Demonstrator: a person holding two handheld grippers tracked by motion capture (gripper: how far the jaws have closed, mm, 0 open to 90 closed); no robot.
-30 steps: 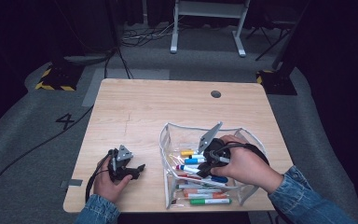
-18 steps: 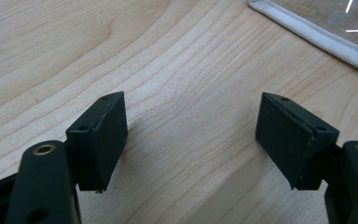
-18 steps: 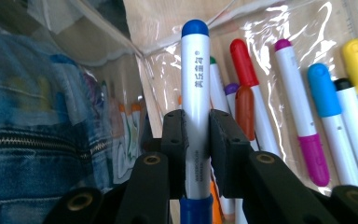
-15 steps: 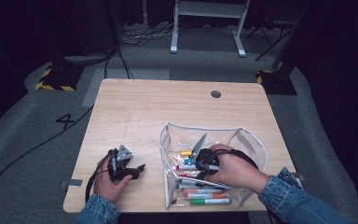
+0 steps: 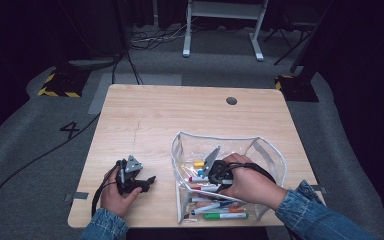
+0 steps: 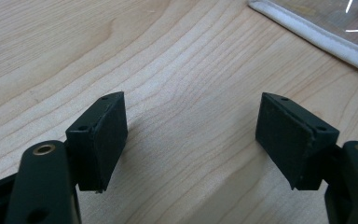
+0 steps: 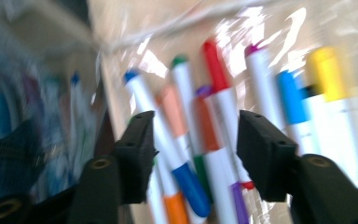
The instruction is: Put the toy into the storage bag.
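The right gripper (image 7: 193,154) hangs open over the markers (image 7: 223,121) inside the clear pouch (image 5: 267,150). They look light, stiff and slippery; grip one mid-barrel.

High view: you look forward and down on the light wooden table (image 5: 180,120) | left gripper view: close over bare wood, edge of the clear plastic white-trimmed pouch (image 6: 317,35) shared | right gripper view: close, blurred, inside that pouch.
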